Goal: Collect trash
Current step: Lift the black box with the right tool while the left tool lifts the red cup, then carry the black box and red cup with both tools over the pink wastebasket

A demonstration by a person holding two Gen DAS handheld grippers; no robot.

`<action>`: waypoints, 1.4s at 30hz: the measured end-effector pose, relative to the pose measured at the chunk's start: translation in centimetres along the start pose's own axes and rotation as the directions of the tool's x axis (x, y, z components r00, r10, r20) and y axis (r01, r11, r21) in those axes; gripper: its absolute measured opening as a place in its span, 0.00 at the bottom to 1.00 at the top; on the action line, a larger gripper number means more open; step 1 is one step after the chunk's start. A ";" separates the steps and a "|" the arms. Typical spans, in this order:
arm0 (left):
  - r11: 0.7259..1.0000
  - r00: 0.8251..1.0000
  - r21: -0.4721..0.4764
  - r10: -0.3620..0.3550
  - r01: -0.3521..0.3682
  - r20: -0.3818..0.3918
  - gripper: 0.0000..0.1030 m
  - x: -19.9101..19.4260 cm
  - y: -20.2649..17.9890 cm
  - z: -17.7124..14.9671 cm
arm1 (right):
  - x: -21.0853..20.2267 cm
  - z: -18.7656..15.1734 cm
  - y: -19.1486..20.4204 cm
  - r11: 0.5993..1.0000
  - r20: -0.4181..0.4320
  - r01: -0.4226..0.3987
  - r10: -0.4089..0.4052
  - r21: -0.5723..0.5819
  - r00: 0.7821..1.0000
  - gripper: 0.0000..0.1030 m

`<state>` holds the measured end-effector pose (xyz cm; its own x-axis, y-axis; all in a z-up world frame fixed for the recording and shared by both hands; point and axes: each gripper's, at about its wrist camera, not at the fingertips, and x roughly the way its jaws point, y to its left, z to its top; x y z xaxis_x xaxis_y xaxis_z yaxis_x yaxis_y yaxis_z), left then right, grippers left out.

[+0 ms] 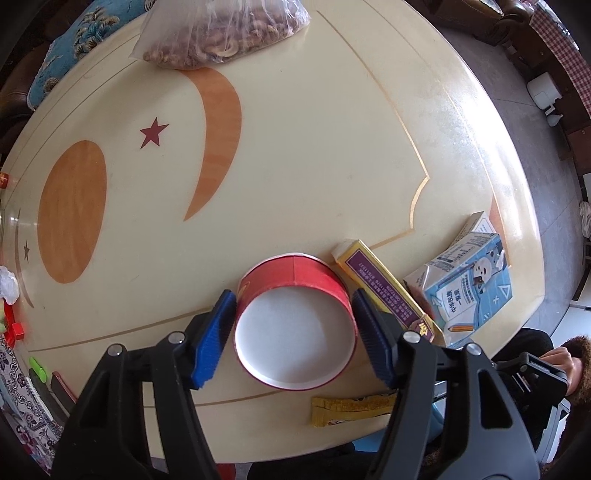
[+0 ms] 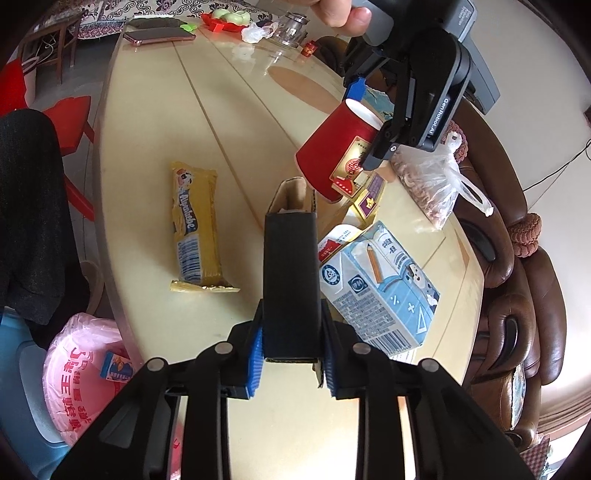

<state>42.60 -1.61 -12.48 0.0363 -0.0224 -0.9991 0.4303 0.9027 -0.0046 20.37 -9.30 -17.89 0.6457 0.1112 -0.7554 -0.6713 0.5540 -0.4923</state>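
Note:
Both views show a red paper cup (image 1: 295, 278) (image 2: 328, 147). My left gripper (image 1: 294, 295) (image 2: 364, 125) points down over it with a blue pad pressed on each side of its rim, and the cup hangs tilted above the cream table (image 1: 295, 147). My right gripper (image 2: 291, 321) is shut on a black cardboard box (image 2: 291, 266) with an open far end, held just over the table. Lying on the table are a yellow candy wrapper (image 2: 195, 229) (image 1: 351, 410), a blue-and-white milk carton (image 2: 384, 291) (image 1: 469, 288) and a yellow-and-purple box (image 1: 384, 291) (image 2: 369, 199).
A bin with a pink liner (image 2: 85, 376) stands below the table's near edge and holds a small carton. A plastic bag of nuts (image 1: 221, 33) lies at the far side. A phone (image 2: 159, 35), a glass jar (image 2: 291, 27) and red chairs (image 2: 74, 110) are at the left end.

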 end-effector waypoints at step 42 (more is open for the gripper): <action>0.997 0.991 0.034 0.062 -0.066 0.118 0.62 -10.2 -2.9 -12.8 | -11.3 -1.7 -1.5 0.967 -0.031 0.102 -0.097 0.233 0.995 0.25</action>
<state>29.46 1.53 -2.80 0.1690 -0.0170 -0.9855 0.4573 0.8870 0.0632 13.50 -12.74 -9.36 0.6962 0.0312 -0.7172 -0.4991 0.7391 -0.4524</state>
